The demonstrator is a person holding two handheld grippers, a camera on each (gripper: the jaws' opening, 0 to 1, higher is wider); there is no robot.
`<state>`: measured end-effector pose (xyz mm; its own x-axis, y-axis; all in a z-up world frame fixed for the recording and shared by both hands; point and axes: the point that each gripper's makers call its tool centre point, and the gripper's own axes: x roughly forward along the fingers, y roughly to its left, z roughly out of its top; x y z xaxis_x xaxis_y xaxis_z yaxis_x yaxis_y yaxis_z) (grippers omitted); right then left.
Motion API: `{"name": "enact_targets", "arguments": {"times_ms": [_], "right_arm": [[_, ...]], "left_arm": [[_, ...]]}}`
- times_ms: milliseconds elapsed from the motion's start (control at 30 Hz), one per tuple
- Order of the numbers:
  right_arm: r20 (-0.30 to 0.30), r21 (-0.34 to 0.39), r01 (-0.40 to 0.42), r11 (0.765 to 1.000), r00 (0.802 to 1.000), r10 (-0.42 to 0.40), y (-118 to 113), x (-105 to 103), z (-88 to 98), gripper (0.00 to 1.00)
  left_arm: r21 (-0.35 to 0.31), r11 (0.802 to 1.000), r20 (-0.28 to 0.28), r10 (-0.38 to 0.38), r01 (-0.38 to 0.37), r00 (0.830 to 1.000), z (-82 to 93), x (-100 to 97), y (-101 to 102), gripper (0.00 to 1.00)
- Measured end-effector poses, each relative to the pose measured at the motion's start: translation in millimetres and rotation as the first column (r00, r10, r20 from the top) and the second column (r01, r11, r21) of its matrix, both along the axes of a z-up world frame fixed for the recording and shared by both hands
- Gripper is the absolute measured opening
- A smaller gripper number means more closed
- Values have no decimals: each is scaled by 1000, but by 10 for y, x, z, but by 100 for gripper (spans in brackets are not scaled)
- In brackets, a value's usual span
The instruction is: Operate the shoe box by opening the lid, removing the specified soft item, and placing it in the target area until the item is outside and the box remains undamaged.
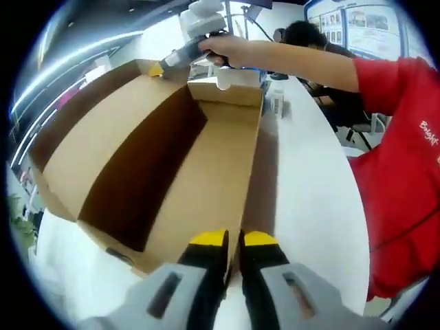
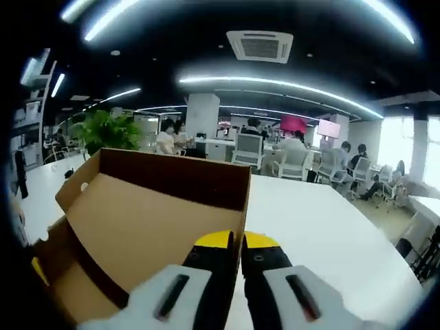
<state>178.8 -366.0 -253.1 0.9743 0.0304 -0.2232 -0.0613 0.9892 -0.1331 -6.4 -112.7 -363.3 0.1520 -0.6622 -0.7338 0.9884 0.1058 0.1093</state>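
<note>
Both grippers (image 1: 234, 238) (image 2: 235, 240) pinching box wall (image 1: 244, 172)

Both tools (image 1: 234, 238) (image 2: 236, 240) closed, jaws together

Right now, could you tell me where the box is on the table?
In the left gripper view the open box lies on the white table, left of centre, with the left tongs shut on its near wall and the right tongs at its far corner.

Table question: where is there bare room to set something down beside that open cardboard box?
The white table is bare on the side of the box nearest the person's red sleeve. It is crowded at the box's far end, near small white items.
</note>
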Motion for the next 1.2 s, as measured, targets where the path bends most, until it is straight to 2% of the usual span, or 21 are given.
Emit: {"name": "enact_targets", "arguments": {"times_ms": [100, 133, 367, 500, 567, 633, 667, 700, 800, 900, 1033, 1100, 1200], "right_arm": [[14, -6, 19, 1000, 1000, -19, -18, -71, 15, 2], [42, 2, 21, 1000, 999, -21, -8, -94, 56, 2], [112, -3, 9, 1000, 994, -9, 54, -226, 256, 1], [110, 66, -34, 997, 994, 27, 142, -303, 186, 0], [77, -3, -85, 996, 993, 85, 247, -408, 73, 0], [79, 3, -70, 998, 994, 69, 272, -412, -28, 0], [82, -4, -62, 998, 995, 62, 257, -418, -46, 0], [98, 19, -54, 998, 994, 52, 212, -423, -21, 0], [85, 30, -54, 998, 995, 52, 200, -464, -26, 0], [91, -42, -41, 998, 995, 45, 198, -558, -19, 0], [87, -83, -29, 996, 996, 36, 200, -681, -39, 0], [92, -94, -20, 995, 995, 29, 187, -718, -50, 0], [96, -117, -12, 993, 995, 23, 199, -778, -55, 0]], "left_arm": [[-13, 1000, 18, -5, 5, 1000, -1, 18, 8, 7], [-16, 1000, 24, -4, 5, 1000, -10, 28, 16, 7], [-19, 1000, 42, -4, 5, 999, -8, 62, 15, 7], [-55, 998, 80, 24, -19, 997, 8, 172, -3, 10], [-52, 999, 109, 20, -14, 994, -8, 210, -22, 7], [-32, 999, 137, 5, -1, 991, -24, 231, -24, 6], [-37, 999, 132, 7, -3, 991, -6, 211, -33, 6], [-43, 999, 120, 3, 2, 993, -9, 226, -7, 6], [-49, 999, 134, -12, 19, 991, -8, 222, 16, 7], [-53, 997, 203, -51, 63, 978, 8, 266, 43, 10], [-87, 996, 232, 17, 3, 973, 8, 405, 82, 19], [-117, 993, 237, 20, 8, 971, 7, 410, 104, 20], [-219, 974, 193, 106, -63, 975, 83, 439, 109, 24]]}}
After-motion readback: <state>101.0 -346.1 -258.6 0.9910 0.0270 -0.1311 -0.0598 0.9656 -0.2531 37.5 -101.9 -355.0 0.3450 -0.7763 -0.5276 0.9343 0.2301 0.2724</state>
